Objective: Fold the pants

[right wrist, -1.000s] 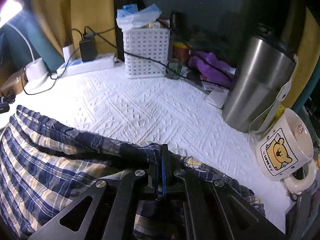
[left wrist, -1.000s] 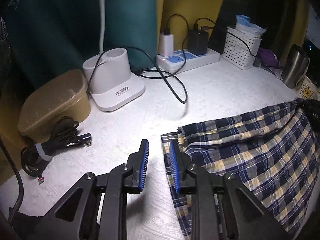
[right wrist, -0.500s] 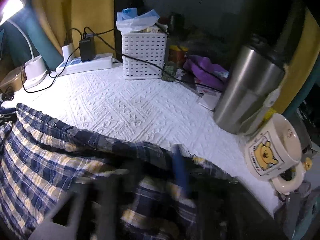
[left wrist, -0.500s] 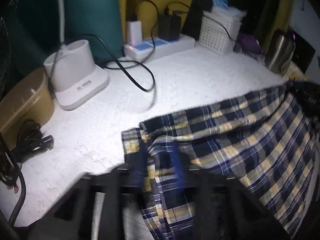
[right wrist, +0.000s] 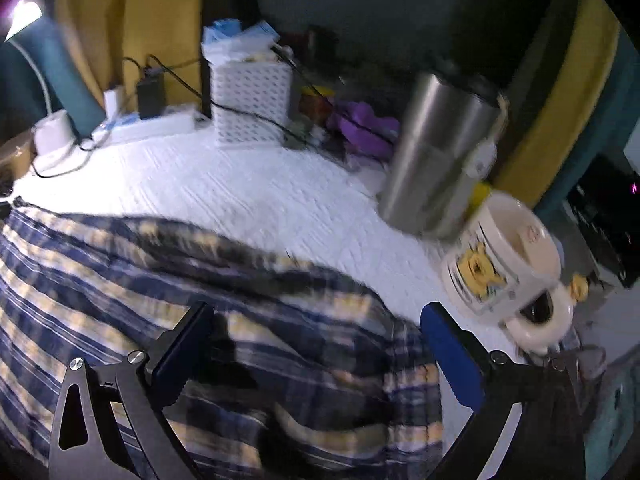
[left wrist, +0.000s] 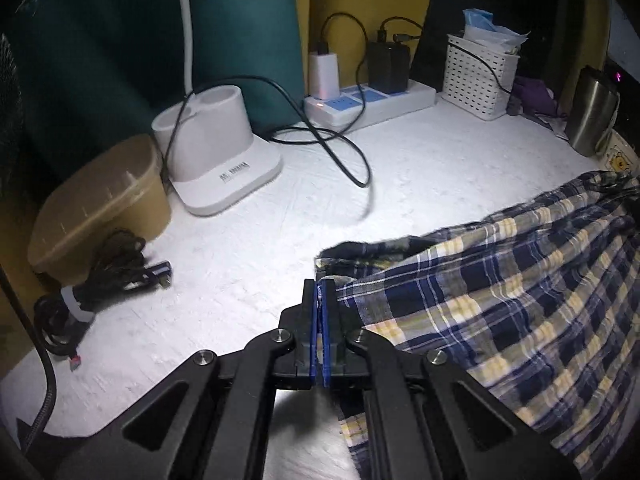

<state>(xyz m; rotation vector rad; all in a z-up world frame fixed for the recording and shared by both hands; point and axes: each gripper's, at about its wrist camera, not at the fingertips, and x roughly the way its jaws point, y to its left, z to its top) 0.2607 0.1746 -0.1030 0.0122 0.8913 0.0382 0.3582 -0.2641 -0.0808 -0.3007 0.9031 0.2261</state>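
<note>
Plaid cotton pants (left wrist: 500, 308) are lying across the white tabletop (left wrist: 248, 240). Left gripper (left wrist: 319, 300) is pinching their near corner, jaws clenched; right gripper (right wrist: 316, 328) is hovering over the other end, jaws released. Judgement: regrip right before lifting, keeping the edge taut, clear of the mug (right wrist: 500, 256).

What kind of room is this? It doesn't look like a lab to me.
Most likely someone's home, perhaps a bedroom desk or table corner. A power strip with chargers sits by the curtains, a bear-print mug stands beside a steel tumbler, and plaid pants lie on a white textured cover.
</note>
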